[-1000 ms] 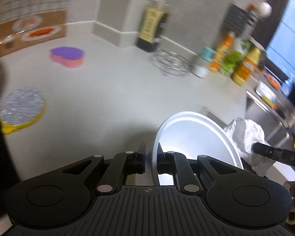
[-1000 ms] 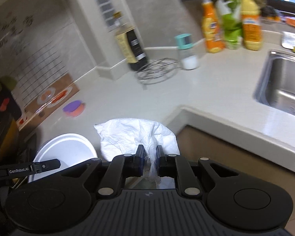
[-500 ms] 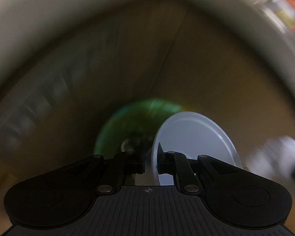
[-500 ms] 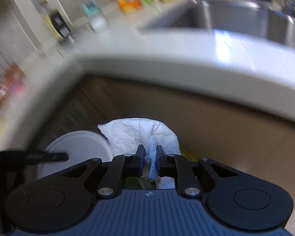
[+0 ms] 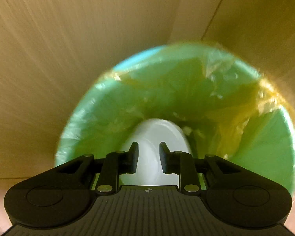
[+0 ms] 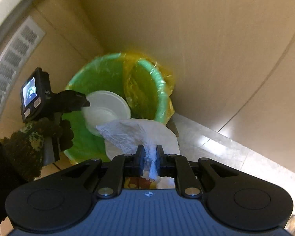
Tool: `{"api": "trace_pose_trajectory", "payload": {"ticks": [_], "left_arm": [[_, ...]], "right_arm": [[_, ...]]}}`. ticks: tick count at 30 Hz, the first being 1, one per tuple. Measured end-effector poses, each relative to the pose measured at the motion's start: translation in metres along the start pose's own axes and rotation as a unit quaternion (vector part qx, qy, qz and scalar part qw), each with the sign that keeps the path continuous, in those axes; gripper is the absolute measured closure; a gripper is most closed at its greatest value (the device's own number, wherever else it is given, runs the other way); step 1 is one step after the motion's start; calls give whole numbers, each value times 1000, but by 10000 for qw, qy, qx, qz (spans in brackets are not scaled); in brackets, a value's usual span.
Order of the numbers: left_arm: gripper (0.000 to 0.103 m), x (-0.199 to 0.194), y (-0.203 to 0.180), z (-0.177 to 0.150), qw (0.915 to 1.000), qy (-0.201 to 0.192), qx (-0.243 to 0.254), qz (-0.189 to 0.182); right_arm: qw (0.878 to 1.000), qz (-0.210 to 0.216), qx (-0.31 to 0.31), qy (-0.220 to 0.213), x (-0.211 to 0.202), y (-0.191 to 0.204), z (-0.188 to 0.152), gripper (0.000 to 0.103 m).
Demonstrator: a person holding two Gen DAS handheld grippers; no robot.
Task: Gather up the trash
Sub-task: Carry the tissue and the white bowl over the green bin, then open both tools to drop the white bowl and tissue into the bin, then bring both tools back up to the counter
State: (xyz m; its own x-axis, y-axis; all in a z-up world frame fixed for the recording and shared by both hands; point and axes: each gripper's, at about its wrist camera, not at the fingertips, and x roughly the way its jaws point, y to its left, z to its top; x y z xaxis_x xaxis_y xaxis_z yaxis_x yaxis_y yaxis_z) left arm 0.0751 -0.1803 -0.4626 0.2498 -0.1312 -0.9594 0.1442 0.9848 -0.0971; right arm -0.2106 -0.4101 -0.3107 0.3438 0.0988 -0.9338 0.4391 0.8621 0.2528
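The green bin (image 6: 116,90), lined with a yellow-green bag (image 6: 147,86), stands on the floor against tan cabinet panels (image 6: 206,39); it fills your left view. A white foam bowl (image 5: 153,135) lies tilted inside its mouth. A crumpled white paper napkin (image 6: 139,135) hangs over the bin's near rim. Your left tool (image 5: 147,153) points steeply down into the bin, jaws just opened, apart and clear of the bowl. Your right tool (image 6: 148,155) is clamped on the napkin's twisted end.
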Motion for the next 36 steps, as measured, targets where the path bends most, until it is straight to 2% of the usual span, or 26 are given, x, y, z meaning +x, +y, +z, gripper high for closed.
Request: {"api": "trace_pose_trajectory", "payload": {"ticks": [2, 4, 8, 13, 17, 20, 22, 23, 26, 27, 32, 36], "left_arm": [[77, 2, 10, -2, 9995, 79, -222, -185], [77, -9, 22, 0, 9980, -65, -531, -345], [77, -55, 45, -4, 9948, -392, -818, -466], [77, -99, 47, -10, 9970, -316, -696, -101], [77, -120, 49, -17, 9982, -312, -515, -64], [77, -124, 51, -17, 9979, -322, -556, -100], [77, -129, 56, -18, 9973, -353, -628, -117], [77, -129, 58, -19, 9971, -363, -657, -116], [77, -135, 63, -21, 9968, -377, -700, -102], [77, -136, 62, -22, 9968, -380, -693, -82], [77, -146, 61, -21, 9973, -417, -589, -114], [77, -170, 59, -24, 9971, -424, -453, -444]], "right_arm": [[9999, 3, -105, 67, 17, 2, 2, 91], [9997, 16, -222, 116, 29, 7, 4, 91], [9982, 143, -572, 105, 51, 30, 19, 91], [9927, 457, -1101, 157, 88, 78, 45, 91], [9884, 670, -1331, 294, 130, 120, 65, 91], [9859, 610, -1493, 446, 157, 142, 76, 90], [9861, 571, -1462, 540, 167, 151, 81, 86], [9863, 570, -1428, 593, 171, 152, 87, 78], [9884, 568, -1294, 550, 169, 151, 93, 58], [9892, 576, -1248, 507, 164, 150, 93, 55], [9911, 601, -1093, 463, 147, 145, 95, 55], [9933, 522, -970, 335, 122, 142, 89, 55]]}}
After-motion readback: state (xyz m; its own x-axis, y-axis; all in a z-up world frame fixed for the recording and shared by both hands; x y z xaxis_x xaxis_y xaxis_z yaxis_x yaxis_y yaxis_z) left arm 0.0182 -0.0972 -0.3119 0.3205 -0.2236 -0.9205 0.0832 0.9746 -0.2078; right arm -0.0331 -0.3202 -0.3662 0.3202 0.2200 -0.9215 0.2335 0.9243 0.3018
